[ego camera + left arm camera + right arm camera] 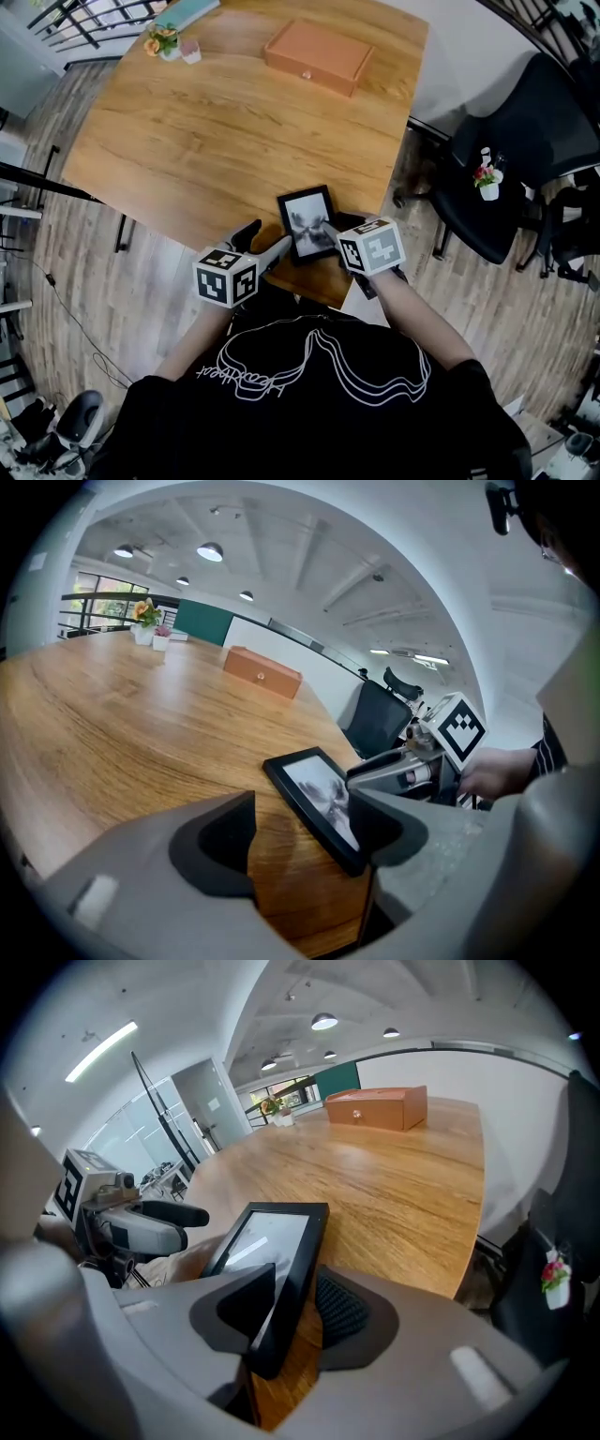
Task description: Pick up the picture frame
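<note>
The picture frame (307, 222), black with a grey photo, is at the near corner of the wooden table (216, 131). My right gripper (336, 232) is shut on its right edge; in the right gripper view the frame (272, 1241) stands tilted between the jaws of the right gripper (286, 1312). My left gripper (265, 242) is open just left of the frame. In the left gripper view the frame (319, 794) has its near corner against the inner side of the right-hand jaw of the left gripper (309, 832), with bare wood across the rest of the gap.
A flat orange-brown box (319, 54) lies at the table's far side. A small flower pot (164, 39) and a pink cup (190, 50) stand at the far left corner. A black office chair (525, 159) with a little potted plant (487, 180) is to the right.
</note>
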The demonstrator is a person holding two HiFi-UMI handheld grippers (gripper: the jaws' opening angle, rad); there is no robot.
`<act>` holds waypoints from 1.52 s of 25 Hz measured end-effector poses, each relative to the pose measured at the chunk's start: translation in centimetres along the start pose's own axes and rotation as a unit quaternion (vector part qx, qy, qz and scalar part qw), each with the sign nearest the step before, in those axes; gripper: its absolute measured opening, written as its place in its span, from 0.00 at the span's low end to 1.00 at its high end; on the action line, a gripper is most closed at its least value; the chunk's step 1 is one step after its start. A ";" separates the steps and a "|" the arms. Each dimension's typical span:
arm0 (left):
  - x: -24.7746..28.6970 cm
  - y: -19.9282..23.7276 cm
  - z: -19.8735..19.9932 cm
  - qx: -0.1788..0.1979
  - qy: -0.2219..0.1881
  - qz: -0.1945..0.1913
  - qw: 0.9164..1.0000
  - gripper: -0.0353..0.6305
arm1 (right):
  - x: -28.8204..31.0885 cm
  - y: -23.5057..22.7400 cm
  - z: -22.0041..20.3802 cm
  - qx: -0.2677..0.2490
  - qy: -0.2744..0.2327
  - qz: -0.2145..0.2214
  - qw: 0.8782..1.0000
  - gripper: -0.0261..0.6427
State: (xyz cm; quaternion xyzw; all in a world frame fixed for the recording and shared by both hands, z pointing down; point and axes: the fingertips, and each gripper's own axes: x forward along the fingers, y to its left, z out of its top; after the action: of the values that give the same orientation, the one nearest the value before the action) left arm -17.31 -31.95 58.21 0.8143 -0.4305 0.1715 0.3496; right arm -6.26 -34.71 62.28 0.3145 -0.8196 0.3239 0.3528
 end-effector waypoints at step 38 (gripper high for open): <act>4.7 -3.4 -0.4 -0.058 0.058 -0.057 0.995 0.32 | 0.2 -1.2 0.2 0.194 -0.004 0.116 0.974 0.20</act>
State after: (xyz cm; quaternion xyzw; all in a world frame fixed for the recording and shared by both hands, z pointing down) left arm -11.86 -33.09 59.76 0.8044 -0.3717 0.1731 0.4299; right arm -5.56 -35.65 62.69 0.2808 -0.7734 0.5142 0.2421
